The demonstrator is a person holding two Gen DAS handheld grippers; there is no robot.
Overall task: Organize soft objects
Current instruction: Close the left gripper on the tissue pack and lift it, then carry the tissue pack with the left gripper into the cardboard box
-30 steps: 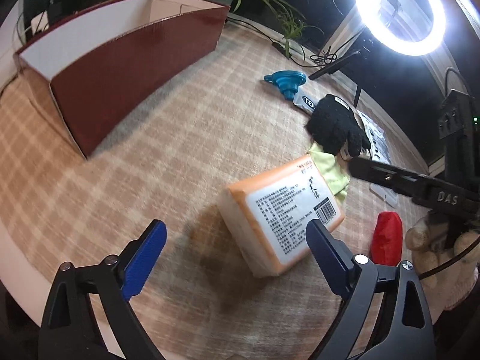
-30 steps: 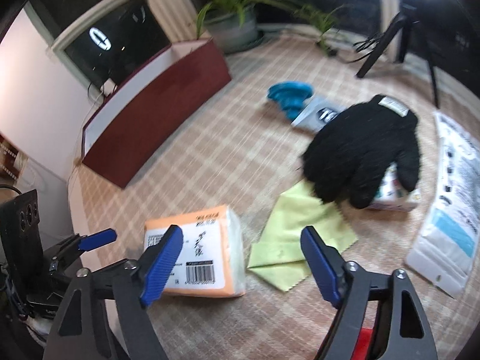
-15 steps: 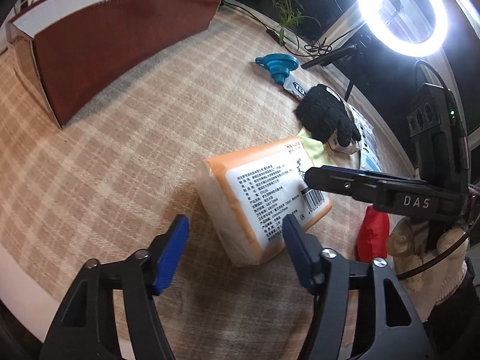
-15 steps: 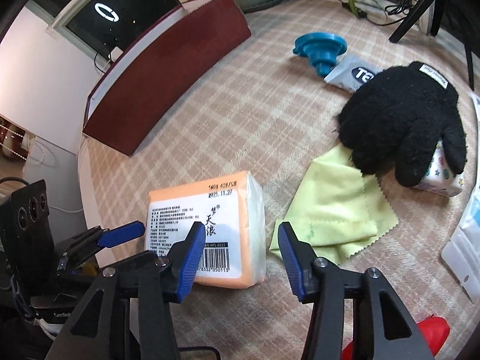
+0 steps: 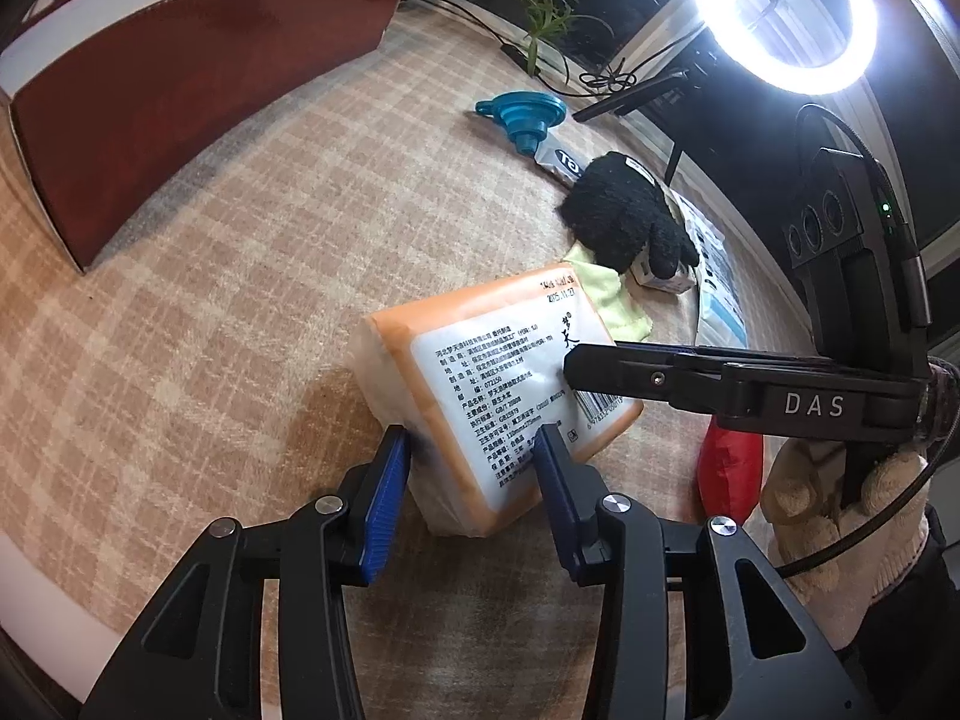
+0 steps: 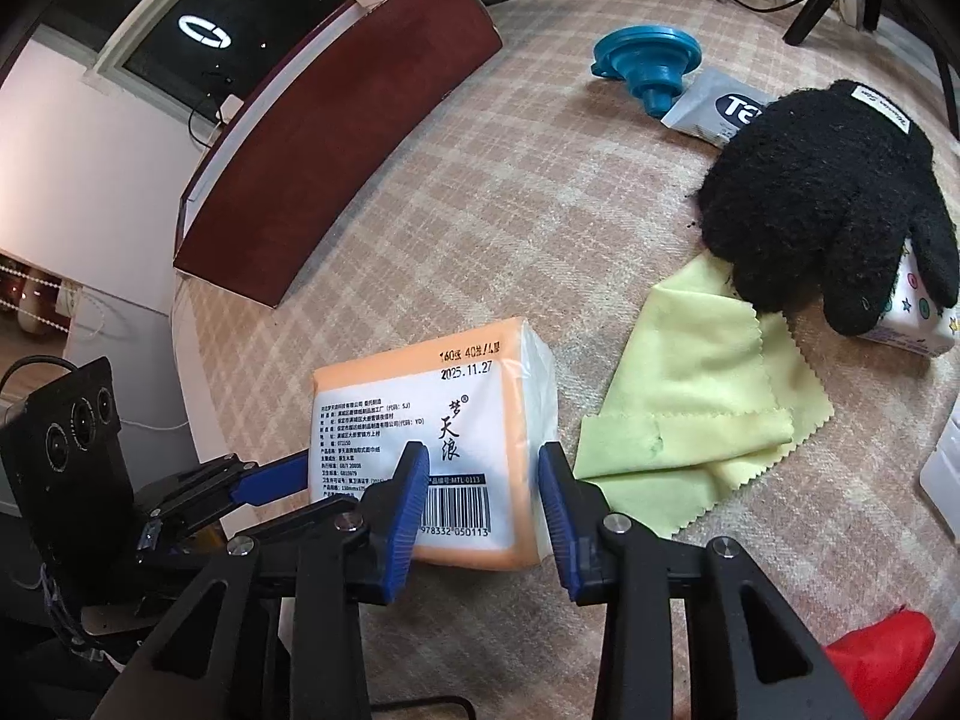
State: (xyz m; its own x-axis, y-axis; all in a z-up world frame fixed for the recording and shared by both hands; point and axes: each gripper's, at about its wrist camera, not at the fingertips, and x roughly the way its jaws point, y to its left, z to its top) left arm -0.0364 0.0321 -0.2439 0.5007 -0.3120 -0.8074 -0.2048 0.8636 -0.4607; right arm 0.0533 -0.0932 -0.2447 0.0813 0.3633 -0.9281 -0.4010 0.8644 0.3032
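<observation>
Both grippers have just been closing around one orange tissue pack [image 6: 432, 444], which lies on the checked tablecloth [image 5: 228, 276] near the table's front edge. The left gripper [image 5: 468, 480] straddles one corner, the right gripper [image 6: 483, 501] the barcode end. Whether the pads already press the wrapper I cannot tell; a small gap seems to remain on each. The risk: the pack is squashy and slick (thin plastic film), so two corner grips may slip or twist it, and uneven pulling could tear it before it reaches the brown box [image 6: 336, 120].
</observation>
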